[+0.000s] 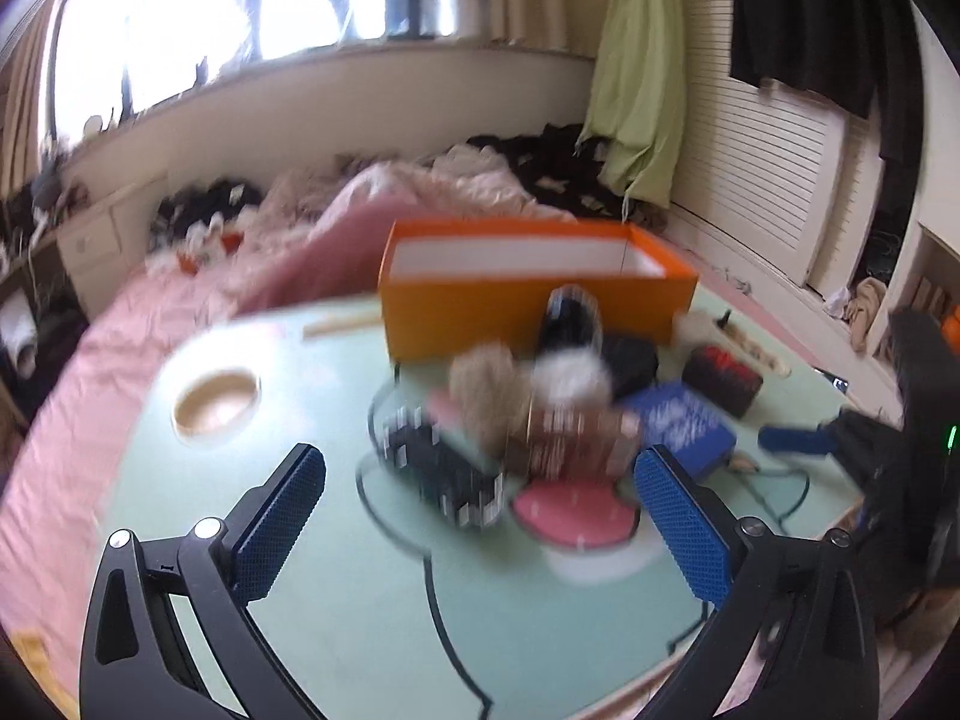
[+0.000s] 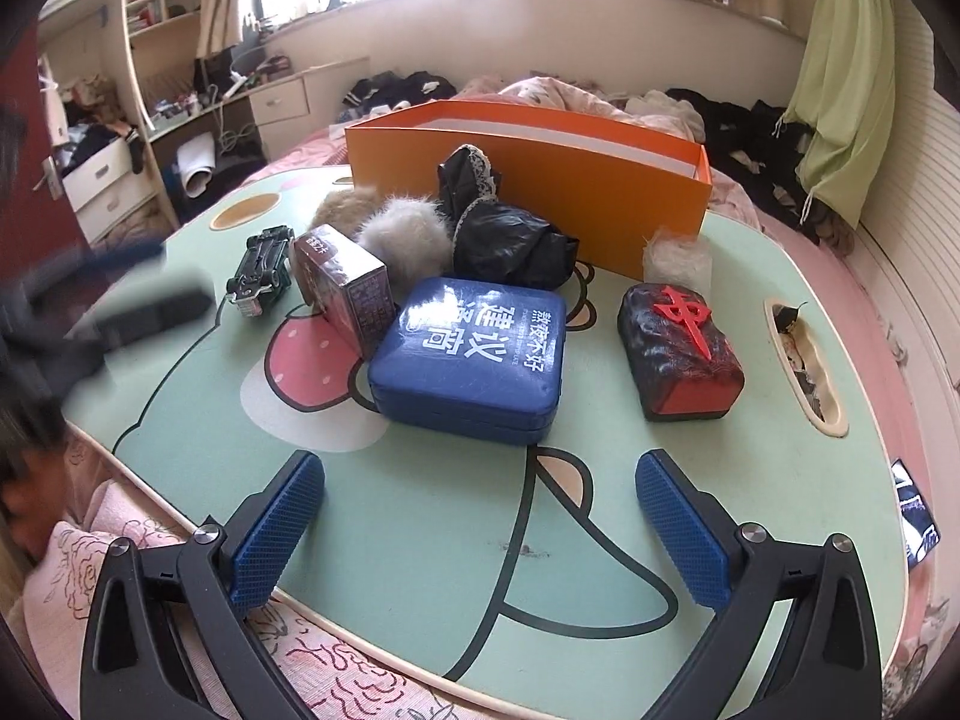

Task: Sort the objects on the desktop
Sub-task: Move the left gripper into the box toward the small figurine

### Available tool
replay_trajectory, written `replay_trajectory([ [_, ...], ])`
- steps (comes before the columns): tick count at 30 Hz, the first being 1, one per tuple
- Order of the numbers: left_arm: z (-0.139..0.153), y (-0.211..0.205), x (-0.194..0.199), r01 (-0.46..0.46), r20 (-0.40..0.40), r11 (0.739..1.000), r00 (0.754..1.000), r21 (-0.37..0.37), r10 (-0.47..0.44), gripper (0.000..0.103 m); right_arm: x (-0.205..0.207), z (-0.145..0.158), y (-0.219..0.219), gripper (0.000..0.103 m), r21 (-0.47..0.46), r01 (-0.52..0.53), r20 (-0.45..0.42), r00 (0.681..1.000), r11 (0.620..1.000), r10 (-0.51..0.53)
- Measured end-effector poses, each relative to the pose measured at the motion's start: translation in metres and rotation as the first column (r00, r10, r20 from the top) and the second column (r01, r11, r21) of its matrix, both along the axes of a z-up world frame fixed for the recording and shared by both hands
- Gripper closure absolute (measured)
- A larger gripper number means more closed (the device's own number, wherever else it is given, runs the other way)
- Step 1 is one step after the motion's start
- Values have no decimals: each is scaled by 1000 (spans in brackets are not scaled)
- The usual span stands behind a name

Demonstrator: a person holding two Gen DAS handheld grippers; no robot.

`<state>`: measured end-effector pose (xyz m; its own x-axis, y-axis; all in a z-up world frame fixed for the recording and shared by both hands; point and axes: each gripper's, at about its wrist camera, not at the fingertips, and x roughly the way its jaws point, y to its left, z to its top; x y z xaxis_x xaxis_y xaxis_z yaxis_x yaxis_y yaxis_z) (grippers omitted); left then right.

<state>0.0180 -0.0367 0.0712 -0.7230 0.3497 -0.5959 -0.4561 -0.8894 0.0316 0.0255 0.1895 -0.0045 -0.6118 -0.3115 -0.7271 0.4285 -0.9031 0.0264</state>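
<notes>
On the green cartoon lap table (image 2: 420,516) lie a blue case (image 2: 471,357), a black and red mahjong-tile block (image 2: 681,354), a dark red carton (image 2: 345,288), a dark green toy car (image 2: 261,270), furry pompoms (image 2: 405,234) and a black bundle (image 2: 516,246). An open orange box (image 2: 540,174) stands behind them. My right gripper (image 2: 480,516) is open and empty, in front of the blue case. My left gripper (image 1: 480,516) is open and empty, near the toy car (image 1: 444,474) and carton (image 1: 564,438); that view is motion-blurred.
The table sits on a bed with pink bedding (image 2: 102,546). The table has a round cup hole (image 1: 216,402) on its left and a slot (image 2: 804,360) on its right. A desk and shelves (image 2: 150,90) stand left, clothes (image 2: 750,144) lie behind.
</notes>
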Motion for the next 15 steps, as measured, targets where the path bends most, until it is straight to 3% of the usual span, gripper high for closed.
replay_trajectory([
  [4,46,33,-40,16,-89,995,996,-101,-25,0,0,0,0,0,0,0,0,1000,1000,0],
  [7,59,58,-96,19,-31,990,999,-136,-24,0,1,-1,-2,0,0,0,-1,1000,1000,0],
  [11,36,75,-160,-33,85,984,995,-177,49,0,0,0,-2,0,0,0,-1,1000,1000,0],
  [13,17,76,-179,-101,109,967,986,-234,129,1,0,-1,-4,0,-2,0,0,1000,1000,0],
  [15,3,70,-181,-108,144,969,979,-223,142,1,0,-1,-5,0,-2,0,-1,1000,1000,0],
])
